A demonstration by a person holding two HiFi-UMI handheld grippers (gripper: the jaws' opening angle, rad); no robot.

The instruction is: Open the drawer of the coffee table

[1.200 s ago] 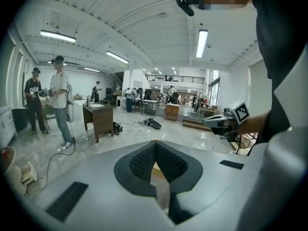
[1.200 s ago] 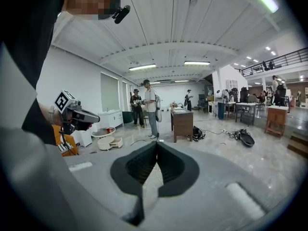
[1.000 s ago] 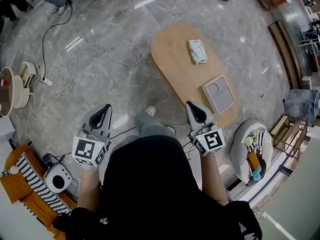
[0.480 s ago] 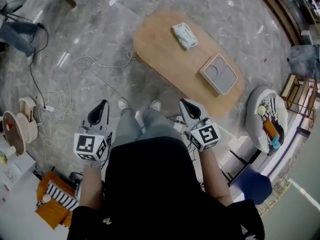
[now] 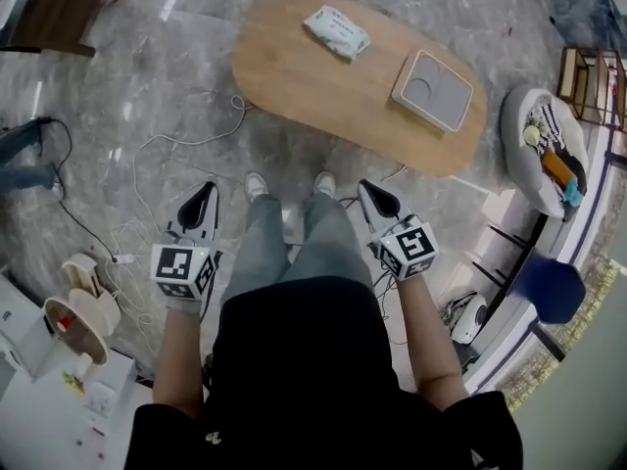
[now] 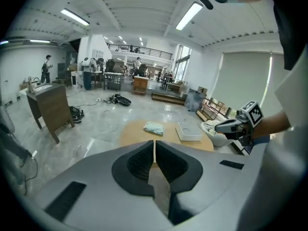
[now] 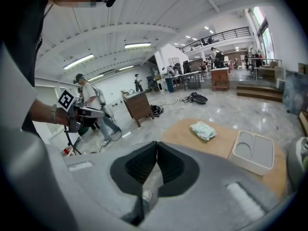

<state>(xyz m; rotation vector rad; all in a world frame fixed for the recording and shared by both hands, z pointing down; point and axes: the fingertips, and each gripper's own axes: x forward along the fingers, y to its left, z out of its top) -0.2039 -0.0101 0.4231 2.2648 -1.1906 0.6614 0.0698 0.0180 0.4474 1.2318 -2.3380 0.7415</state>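
- Drawer: no view showed it. It was probably under the top of the bench (image 5: 313,76), on a face hidden from above.
- Over the last second you turned square to the bench. It had lain slantwise off to your right, and it then ran across the head view straight ahead, its near edge just beyond your shoes (image 5: 257,184).
- The left tongs (image 5: 206,190) and right tongs (image 5: 372,190) hung either side of you. Both pointed forward and down toward the bench and were still apart from it.
- Both tongs stayed fully closed, jaws pressed together with nothing between them.
- The wipes (image 5: 336,32) and tray (image 5: 434,91) lay on the top, untouched.
- So you had only lined up, and the drawer was not yet reached or opened. You likely needed to get lower to find its front, then part one pair of jaws for the pull.
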